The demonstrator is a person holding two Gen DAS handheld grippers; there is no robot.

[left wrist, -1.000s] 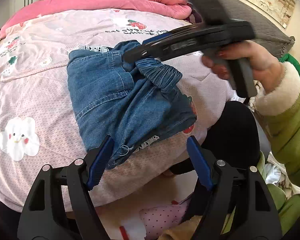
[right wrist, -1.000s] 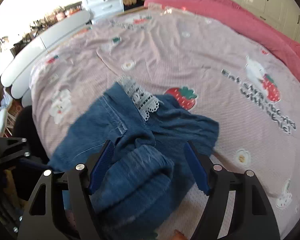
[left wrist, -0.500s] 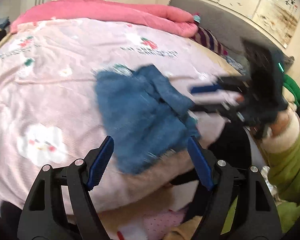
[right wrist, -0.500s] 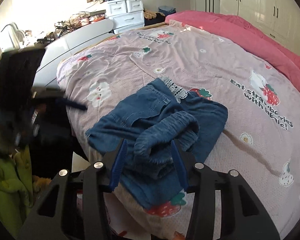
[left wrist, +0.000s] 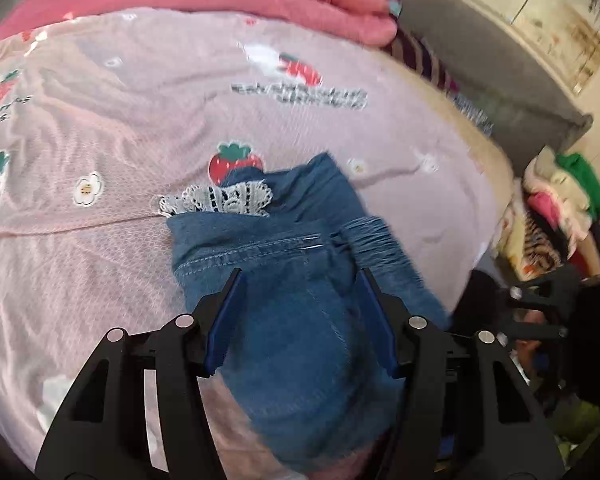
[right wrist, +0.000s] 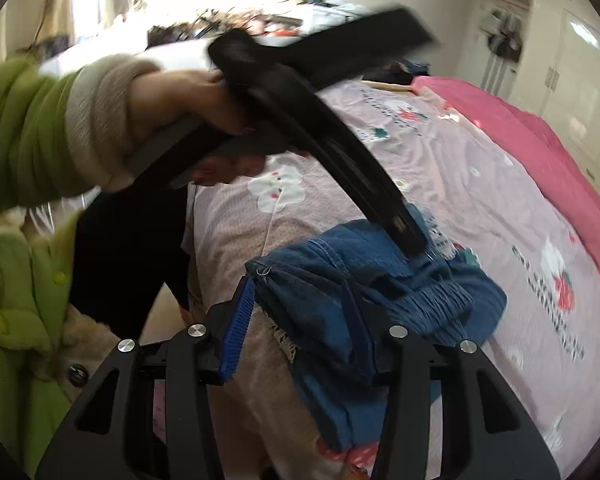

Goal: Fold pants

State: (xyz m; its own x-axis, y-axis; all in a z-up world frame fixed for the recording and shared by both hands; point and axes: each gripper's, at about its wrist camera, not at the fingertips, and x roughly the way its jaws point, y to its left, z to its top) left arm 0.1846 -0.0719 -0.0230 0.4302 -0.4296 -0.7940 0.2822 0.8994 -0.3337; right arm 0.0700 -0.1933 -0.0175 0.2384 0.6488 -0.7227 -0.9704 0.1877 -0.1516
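Two hand-held grippers in my views. Pants (left wrist: pixel 300 320), blue denim with white lace trim (left wrist: pixel 220 200), lie bunched near bed (left wrist: pixel 100 120) edge, on pink strawberry-print sheet. Left hand-held gripper (left wrist: pixel 300 312) hovers over denim, fingers spread apart, nothing pinched. Right hand-held gripper (right wrist: pixel 300 324): fingers wide apart, denim fold lying between them; I cannot tell whether it grips. Left hand (right wrist: pixel 180 108) in green sleeve holds the left tool, tip over the pants.
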